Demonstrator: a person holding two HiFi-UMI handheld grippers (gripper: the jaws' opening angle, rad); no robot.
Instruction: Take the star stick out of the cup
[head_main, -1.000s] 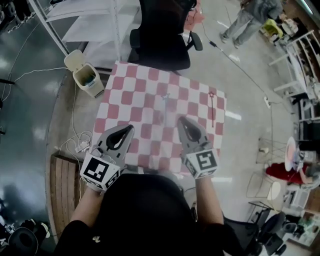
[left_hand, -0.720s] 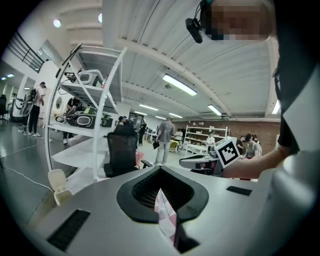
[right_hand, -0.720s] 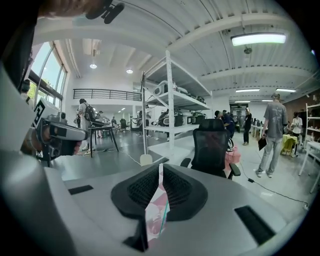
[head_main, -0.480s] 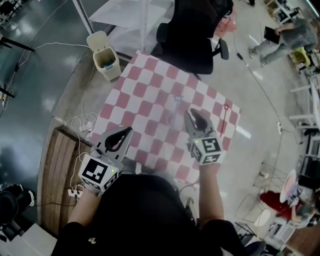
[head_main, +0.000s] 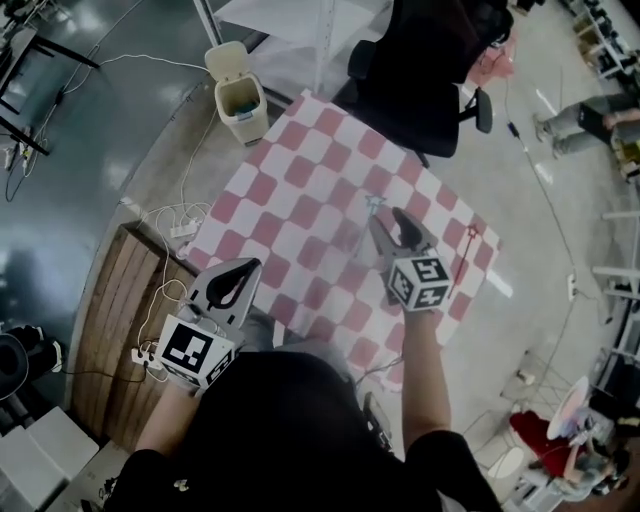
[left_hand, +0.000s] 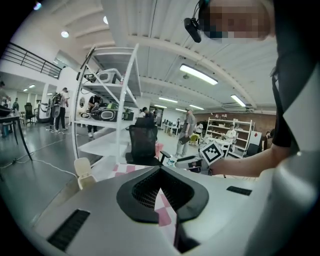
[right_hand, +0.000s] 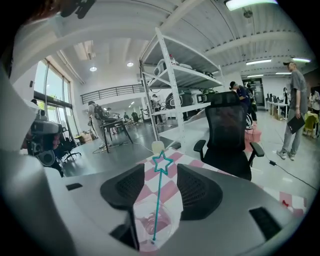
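A thin teal star stick (right_hand: 160, 195) stands in a clear cup (right_hand: 152, 227) on the red-and-white checked table (head_main: 300, 190). Its star (right_hand: 162, 162) rises between the fingers of my right gripper (right_hand: 161, 172). That gripper's jaws have just been opening and now stand open on either side of the stick, without touching it. From the head view the right gripper (head_main: 390, 222) sits mid-table, just behind the star (head_main: 375, 202). My left gripper (head_main: 250, 268) hangs shut and empty over the table's near left edge; its closed tips (left_hand: 160, 169) show in the left gripper view.
A red stick (head_main: 463, 255) lies on the cloth near the right edge. A black office chair (head_main: 430, 70) stands at the far side, with a small bin (head_main: 240, 95) beside the far left corner. A wooden pallet (head_main: 110, 320) and cables (head_main: 175, 225) lie on the floor left.
My right gripper has moved forward and down to the cup, and its jaws have gone from shut to open around the stick. The left gripper has sunk slightly.
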